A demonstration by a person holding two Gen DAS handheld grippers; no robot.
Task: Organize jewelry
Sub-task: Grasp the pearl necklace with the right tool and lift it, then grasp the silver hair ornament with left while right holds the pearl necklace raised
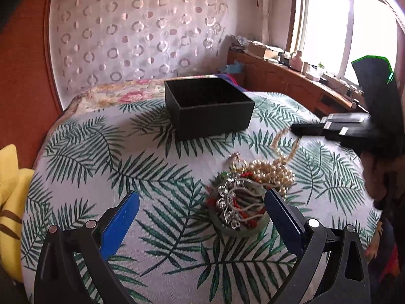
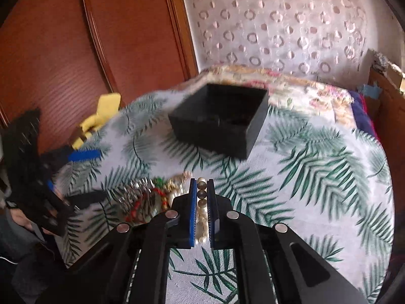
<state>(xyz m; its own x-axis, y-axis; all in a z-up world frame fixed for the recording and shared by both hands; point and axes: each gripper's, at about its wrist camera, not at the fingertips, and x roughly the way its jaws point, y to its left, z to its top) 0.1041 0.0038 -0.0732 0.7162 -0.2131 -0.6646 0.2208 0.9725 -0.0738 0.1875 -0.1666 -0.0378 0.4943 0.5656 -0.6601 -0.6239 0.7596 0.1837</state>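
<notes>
Left wrist view shows my left gripper (image 1: 201, 211) spread wide above the leaf-print cloth (image 1: 152, 177), holding nothing; its blue pads (image 1: 121, 224) stand well apart, and the right-hand one sits just beside the jewelry pile (image 1: 243, 195); that pile is a tangle of silver chain, red beads and a greenish bangle, with a heap of pearls touching its far side. A strand of the pearl necklace (image 1: 281, 149) rises off the heap toward my right gripper (image 1: 295, 128), which reaches in from the right edge; the strand hangs in a loose loop above the cloth, while the rest lies bunched on the heap. Beyond the pile, well apart from it, the black box (image 1: 207, 106) stands open on the cloth; I cannot tell what lies inside it.

Right wrist view, blurred, has my right gripper (image 2: 201, 185) nearly closed on the pearl necklace (image 2: 201, 195); a column of pearls shows pinched between the two blue pads (image 2: 193, 210). The jewelry pile (image 2: 149, 200) lies just left of the fingers; the black box (image 2: 220, 119) sits farther ahead, open at the top; my left gripper (image 2: 73, 174) shows at the left edge with its fingers apart.
</notes>
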